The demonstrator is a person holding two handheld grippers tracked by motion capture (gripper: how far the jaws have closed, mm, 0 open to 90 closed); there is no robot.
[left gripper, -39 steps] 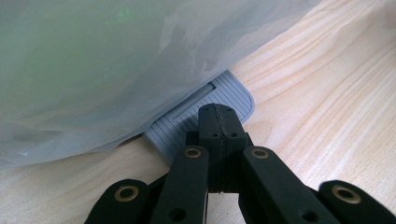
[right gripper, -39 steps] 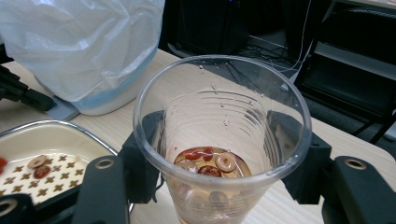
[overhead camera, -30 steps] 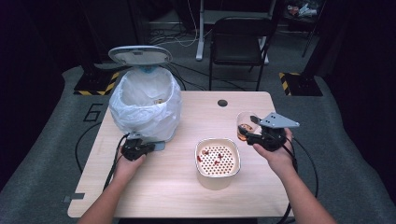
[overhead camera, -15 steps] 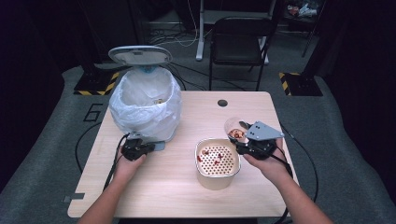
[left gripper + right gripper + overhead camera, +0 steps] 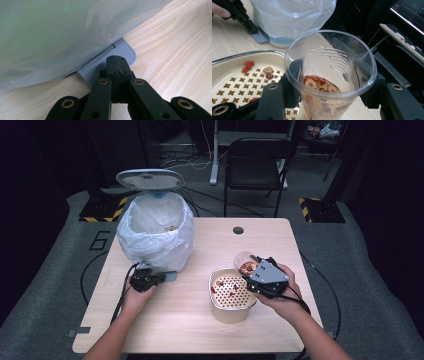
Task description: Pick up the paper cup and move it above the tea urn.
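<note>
My right gripper (image 5: pixel 254 268) (image 5: pixel 334 101) is shut on a clear plastic cup (image 5: pixel 245 261) (image 5: pixel 329 65) that holds red berries and pale slices in a little liquid; its jaws have just been closing on the cup. The cup hangs at the right rim of a cream strainer bowl (image 5: pixel 232 313) (image 5: pixel 227 62), whose perforated floor carries several red pieces. My left gripper (image 5: pixel 161 278) (image 5: pixel 116 61) is shut, its tips pressing on the grey foot pedal (image 5: pixel 171 276) (image 5: pixel 98 68) of a bin (image 5: pixel 156 237) lined with a white bag, with its lid (image 5: pixel 150 179) standing up.
The wooden table (image 5: pixel 200 335) has a small round hole (image 5: pixel 238 230) near its far edge. A black chair (image 5: pixel 255 165) stands behind the table. Cables trail off both gripper sides onto the grey floor. The left gripper (image 5: pixel 237 12) also shows in the right gripper view.
My right gripper has carried the cup leftward from the table's right side to the strainer bowl's rim. The left gripper has stayed on the pedal.
</note>
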